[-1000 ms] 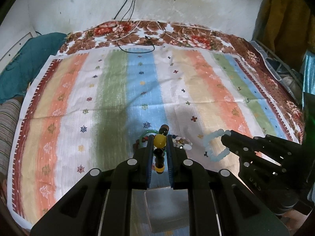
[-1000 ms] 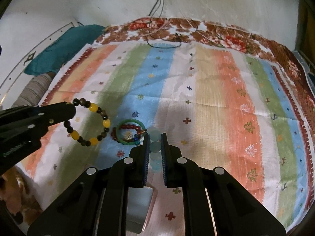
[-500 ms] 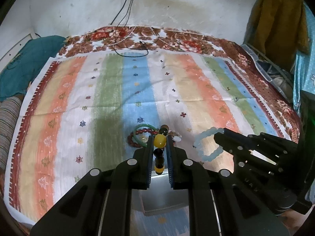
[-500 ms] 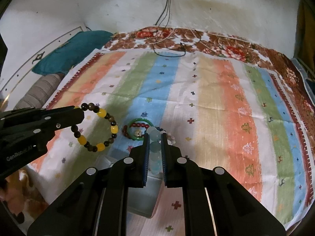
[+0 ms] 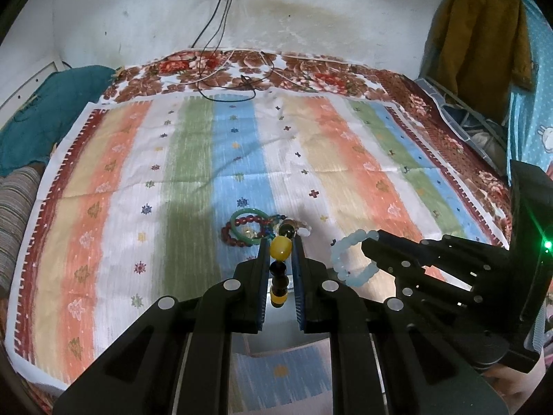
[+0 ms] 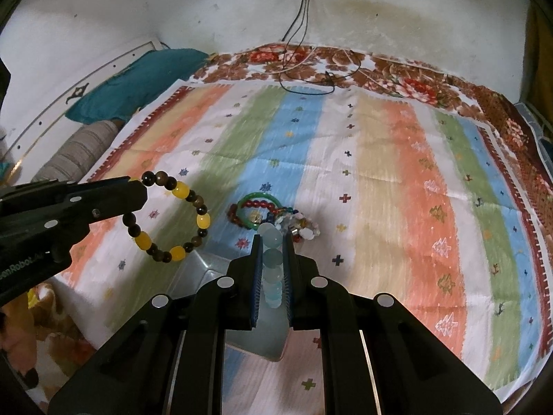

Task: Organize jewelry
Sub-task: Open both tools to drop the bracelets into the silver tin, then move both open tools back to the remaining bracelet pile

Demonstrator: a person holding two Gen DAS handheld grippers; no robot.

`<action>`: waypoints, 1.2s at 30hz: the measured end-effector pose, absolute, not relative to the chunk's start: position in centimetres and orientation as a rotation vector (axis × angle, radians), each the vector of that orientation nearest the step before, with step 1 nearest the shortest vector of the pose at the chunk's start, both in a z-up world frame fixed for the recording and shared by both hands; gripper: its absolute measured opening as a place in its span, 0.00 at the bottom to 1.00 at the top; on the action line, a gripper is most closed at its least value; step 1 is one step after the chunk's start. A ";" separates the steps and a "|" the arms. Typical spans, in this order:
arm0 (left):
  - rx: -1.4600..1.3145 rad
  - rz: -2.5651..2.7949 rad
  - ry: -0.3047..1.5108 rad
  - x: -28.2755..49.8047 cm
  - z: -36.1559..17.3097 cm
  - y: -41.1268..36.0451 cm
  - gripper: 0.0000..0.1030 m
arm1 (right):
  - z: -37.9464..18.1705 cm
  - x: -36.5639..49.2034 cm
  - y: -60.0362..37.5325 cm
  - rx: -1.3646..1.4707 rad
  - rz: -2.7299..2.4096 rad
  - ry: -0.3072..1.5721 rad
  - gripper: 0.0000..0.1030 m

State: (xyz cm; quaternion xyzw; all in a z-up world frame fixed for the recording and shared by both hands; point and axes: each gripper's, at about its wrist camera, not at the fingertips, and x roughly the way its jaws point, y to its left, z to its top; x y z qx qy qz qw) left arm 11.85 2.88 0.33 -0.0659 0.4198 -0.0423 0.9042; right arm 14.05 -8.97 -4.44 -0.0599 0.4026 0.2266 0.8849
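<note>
My left gripper (image 5: 280, 246) is shut on a yellow and dark brown bead bracelet (image 5: 280, 247), held above the bed; the bracelet hangs as a full ring in the right wrist view (image 6: 172, 218). My right gripper (image 6: 271, 240) is shut on a pale blue bead bracelet (image 6: 271, 263), which also shows in the left wrist view (image 5: 349, 259). A small pile of jewelry lies on the striped cloth ahead: a green bangle (image 5: 250, 226), a red bead bracelet (image 6: 242, 216) and mixed small pieces (image 6: 300, 226). A clear box (image 6: 207, 269) sits under the grippers, mostly hidden.
The striped cloth (image 5: 345, 159) covers a bed with a floral sheet (image 5: 311, 72) at the far side. Black cables (image 5: 224, 86) lie at the far edge below a wall socket. A teal pillow (image 5: 41, 114) is at the left; clothes (image 5: 480, 34) hang at the right.
Both grippers have risen and drawn back from the jewelry pile, each still holding its bracelet. More of the wall and the clear box have come into view.
</note>
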 end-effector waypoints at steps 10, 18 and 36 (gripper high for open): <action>-0.143 -0.116 0.892 10.4 -0.2 2.7 0.12 | -4.7 13.3 -9.1 -0.108 0.511 0.862 0.12; -0.179 -0.042 0.905 11.2 -0.5 4.4 0.39 | -4.7 13.7 -9.5 -0.100 0.486 0.865 0.44; -0.178 0.075 1.015 16.4 -3.5 6.7 0.61 | -6.7 18.4 -9.8 -0.076 0.438 0.954 0.69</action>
